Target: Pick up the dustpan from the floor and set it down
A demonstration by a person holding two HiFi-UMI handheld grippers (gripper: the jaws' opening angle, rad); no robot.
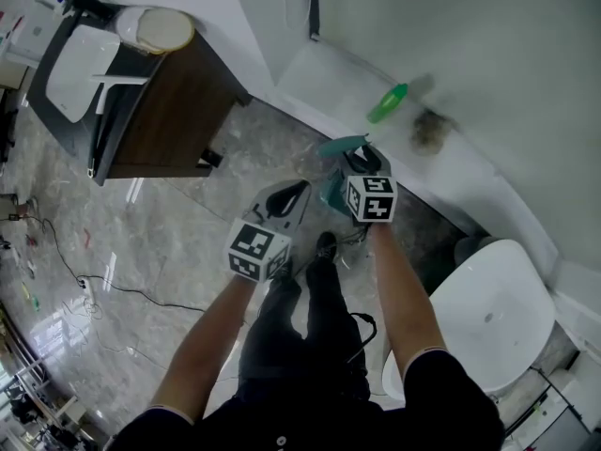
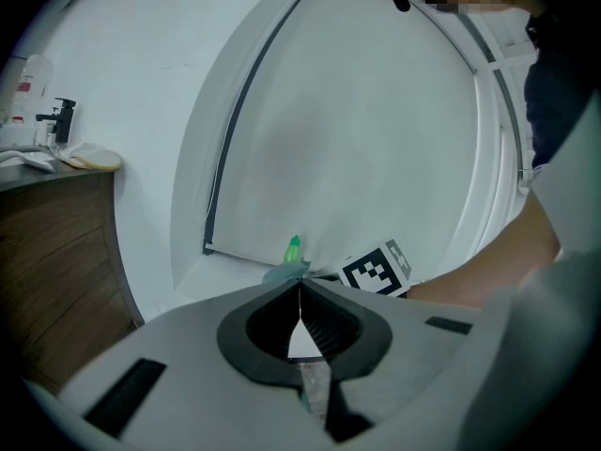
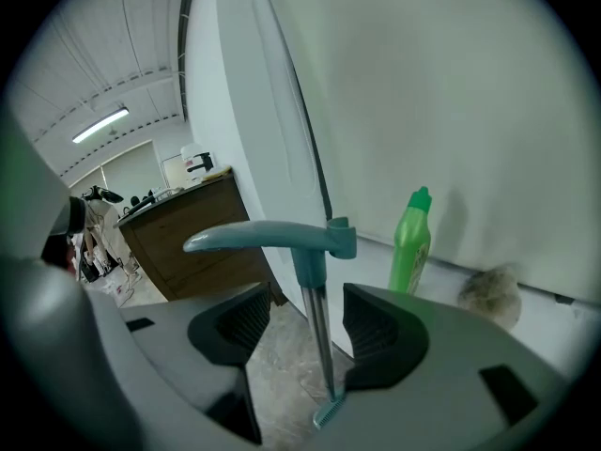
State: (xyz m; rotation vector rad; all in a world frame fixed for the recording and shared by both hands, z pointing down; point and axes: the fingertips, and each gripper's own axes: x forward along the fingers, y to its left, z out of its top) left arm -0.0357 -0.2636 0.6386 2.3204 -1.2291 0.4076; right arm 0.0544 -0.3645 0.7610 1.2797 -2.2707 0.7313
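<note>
The right tongs (image 3: 305, 322) stood spread around the dustpan's upright handle (image 3: 272, 236), seemingly poised to clamp it; the left tongs (image 2: 300, 294) were pressed together, idle.

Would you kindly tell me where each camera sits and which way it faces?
Head view: on the person's head, facing steeply down at the floor; forearms, legs, left gripper and right gripper show.
Left gripper view: on that gripper, facing the white wall past shut jaws; a forearm shows.
Right gripper view: on that gripper, open jaws flanking the dustpan pole.
All share the green bottle.
</note>
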